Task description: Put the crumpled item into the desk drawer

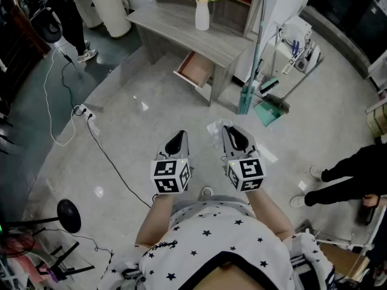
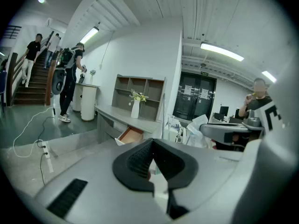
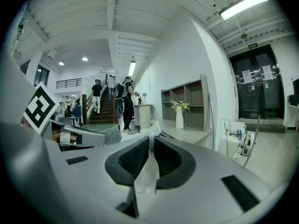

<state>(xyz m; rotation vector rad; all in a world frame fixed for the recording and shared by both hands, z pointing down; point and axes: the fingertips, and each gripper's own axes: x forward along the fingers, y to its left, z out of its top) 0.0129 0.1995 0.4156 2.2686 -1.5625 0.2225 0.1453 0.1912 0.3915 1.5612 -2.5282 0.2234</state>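
Observation:
The crumpled item [image 1: 216, 132] is a clear, whitish plastic wad; my right gripper [image 1: 228, 132] is shut on it and holds it over the floor. In the right gripper view the plastic [image 3: 148, 171] hangs pinched between the black pads [image 3: 133, 157]. My left gripper [image 1: 176, 136] is level with the right one, its jaws shut with nothing in them, as the left gripper view [image 2: 152, 146] confirms. Ahead stands the grey desk [image 1: 181, 24] with its wooden drawer [image 1: 196, 69] pulled open; the drawer [image 2: 131, 134] also shows in the left gripper view.
A white vase with flowers [image 1: 202, 11] stands on the desk. A broom and dustpan [image 1: 261, 98] lean right of it. A power strip with cable [image 1: 84, 111] lies on the floor at the left. A person [image 1: 347, 174] stands at the right, a stand base [image 1: 69, 215] sits near left.

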